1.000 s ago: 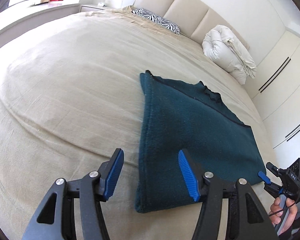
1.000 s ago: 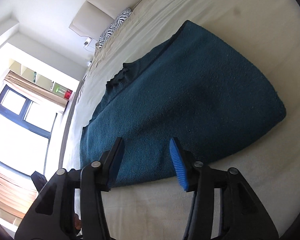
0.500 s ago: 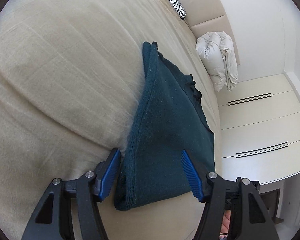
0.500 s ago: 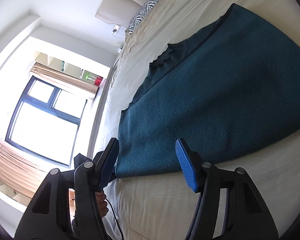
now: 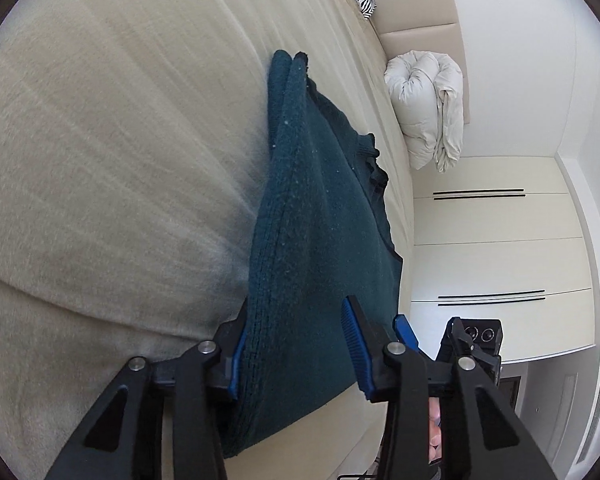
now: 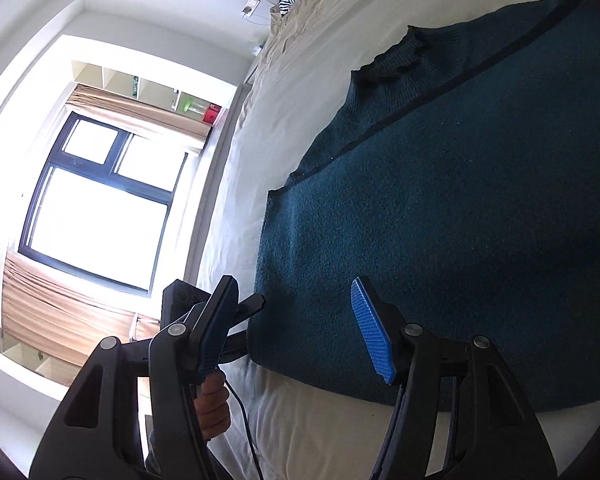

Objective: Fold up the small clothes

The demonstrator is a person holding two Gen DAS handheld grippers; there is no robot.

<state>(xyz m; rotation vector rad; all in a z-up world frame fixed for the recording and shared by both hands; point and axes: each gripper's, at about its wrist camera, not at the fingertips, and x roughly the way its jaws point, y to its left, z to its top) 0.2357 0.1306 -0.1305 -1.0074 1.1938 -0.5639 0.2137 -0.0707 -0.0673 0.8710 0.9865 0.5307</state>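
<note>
The dark teal knitted garment (image 5: 320,248), centre frame, looks folded once; left gripper (image 5: 296,352) and right gripper (image 6: 296,328) straddle its near edge, jaws apart, with further folds left.

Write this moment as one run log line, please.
left claw: open, astride sweater corner | right claw: open at hem | bed: sweater folded

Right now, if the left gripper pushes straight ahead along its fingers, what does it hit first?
The teal sweater. The left gripper is open, with the garment's near folded edge already between its fingers, so it likely meets knit at once, the bed beneath. Depth is uncertain.
</note>
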